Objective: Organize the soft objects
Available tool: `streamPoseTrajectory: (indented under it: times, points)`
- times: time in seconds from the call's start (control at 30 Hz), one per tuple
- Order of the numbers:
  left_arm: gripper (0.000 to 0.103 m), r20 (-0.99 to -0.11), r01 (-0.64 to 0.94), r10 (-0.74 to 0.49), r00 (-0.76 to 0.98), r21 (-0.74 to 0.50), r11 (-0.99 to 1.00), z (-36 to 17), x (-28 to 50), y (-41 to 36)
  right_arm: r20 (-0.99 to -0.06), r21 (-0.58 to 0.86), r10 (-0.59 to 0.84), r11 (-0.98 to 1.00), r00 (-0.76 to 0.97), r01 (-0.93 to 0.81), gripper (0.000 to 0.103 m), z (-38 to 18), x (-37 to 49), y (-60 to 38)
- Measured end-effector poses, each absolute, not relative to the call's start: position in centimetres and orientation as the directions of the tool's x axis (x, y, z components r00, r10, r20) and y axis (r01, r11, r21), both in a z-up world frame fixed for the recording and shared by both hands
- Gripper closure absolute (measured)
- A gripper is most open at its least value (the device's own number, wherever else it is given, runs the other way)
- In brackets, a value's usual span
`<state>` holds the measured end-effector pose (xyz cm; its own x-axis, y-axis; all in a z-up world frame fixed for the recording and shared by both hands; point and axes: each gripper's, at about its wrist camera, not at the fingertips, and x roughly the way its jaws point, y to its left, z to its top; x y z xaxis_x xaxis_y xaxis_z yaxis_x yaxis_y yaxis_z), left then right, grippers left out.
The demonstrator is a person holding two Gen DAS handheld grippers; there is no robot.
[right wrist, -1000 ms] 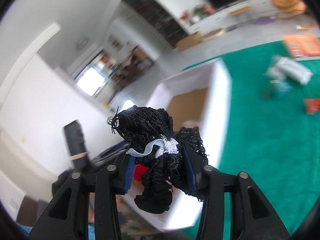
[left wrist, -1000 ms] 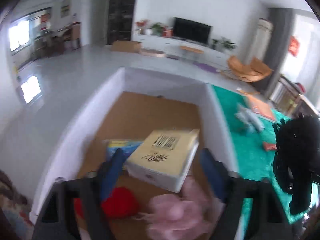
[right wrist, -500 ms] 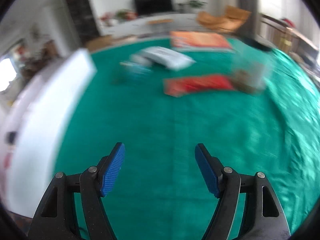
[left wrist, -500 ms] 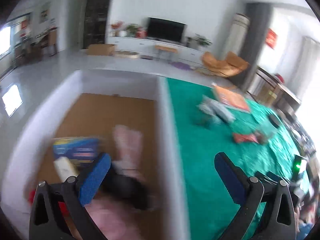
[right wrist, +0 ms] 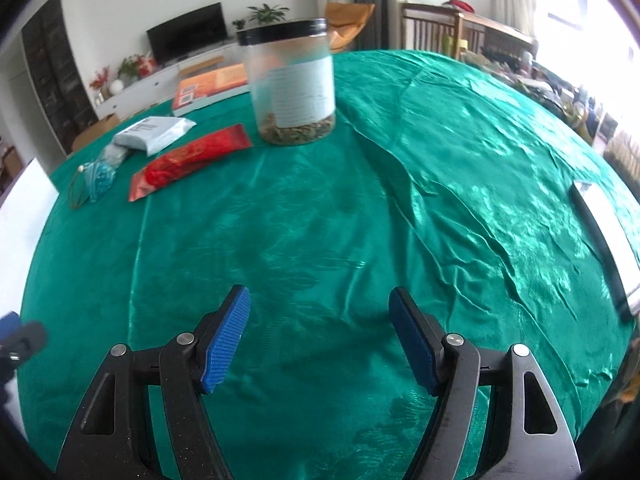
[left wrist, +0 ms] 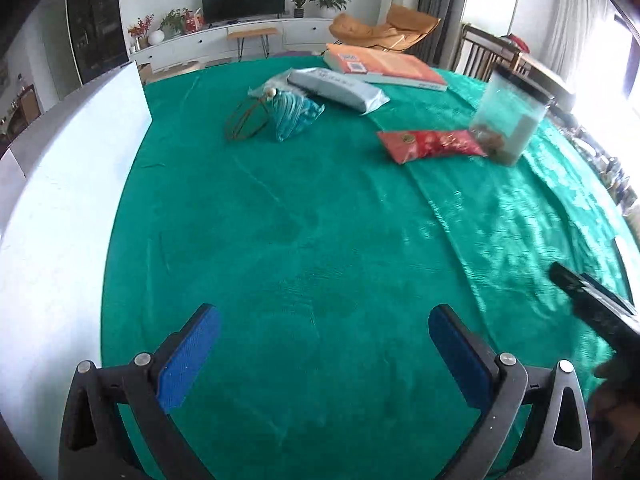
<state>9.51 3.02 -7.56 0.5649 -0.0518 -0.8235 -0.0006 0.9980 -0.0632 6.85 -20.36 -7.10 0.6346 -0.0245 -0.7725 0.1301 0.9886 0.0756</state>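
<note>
Pouch (left wrist: 296,114), teal, soft-looking and probably light, lies far across the green worktop (left wrist: 320,260) beside the grey packet (left wrist: 338,88); pinch its bunched middle, clear of the wire hoop (left wrist: 244,122). Left tool (left wrist: 324,354) and right tool (right wrist: 320,336) hang spread, empty.

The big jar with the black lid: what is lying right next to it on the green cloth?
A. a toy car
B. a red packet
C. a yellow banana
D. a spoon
B. The red packet lies flat on the green cloth just beside the jar; no banana, toy car or spoon is anywhere on the cloth.
</note>
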Motion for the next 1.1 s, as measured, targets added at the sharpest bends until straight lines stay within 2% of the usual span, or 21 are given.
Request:
streamPoseTrajectory:
  times: [0.2, 0.5, 0.6, 0.73, 0.87, 1.0, 1.1]
  points:
    - [0.0, -0.834, -0.008, -0.003, 0.552, -0.009, 1.0, -9.7, 10.6, 2.8, -0.775, 0.065, -0.044, 0.987, 0.63, 0.15, 0.028, -7.3, 7.2, -20.6]
    - [0.0, -0.822, -0.004, -0.007, 0.569, -0.011, 1.0, -9.6, 10.9, 3.0, -0.78, 0.021, -0.07, 0.99, 0.622, 0.137, 0.023, -7.6, 7.0, -19.9]
    - [0.0, -0.827, -0.02, -0.053, 0.559, -0.077, 0.997, -8.6, 12.7, 2.7, -0.782, -0.008, -0.089, 0.991, 0.616, 0.133, 0.022, -7.6, 7.1, -19.5]
    - [0.0, -0.772, -0.008, -0.133, 0.621, -0.176, 0.984, -5.4, 16.6, 1.2, -0.783, -0.009, -0.087, 0.992, 0.616, 0.129, 0.02, -7.6, 7.1, -19.5]
    - [0.0, -0.747, -0.024, -0.101, 0.658, -0.154, 0.988, -4.2, 22.0, -0.3, -0.783, -0.008, -0.087, 0.992, 0.616, 0.129, 0.02, -7.6, 7.1, -19.5]
    - [0.0, -0.776, -0.003, -0.083, 0.625, -0.108, 0.994, -5.9, 26.9, -2.1, -0.783, -0.008, -0.085, 0.992, 0.616, 0.128, 0.019, -7.6, 7.0, -19.5]
    - [0.0, -0.834, -0.01, -0.079, 0.547, -0.1, 0.995, -8.5, 28.6, -2.8, -0.784, -0.007, -0.083, 0.992, 0.616, 0.126, 0.018, -7.6, 7.1, -19.5]
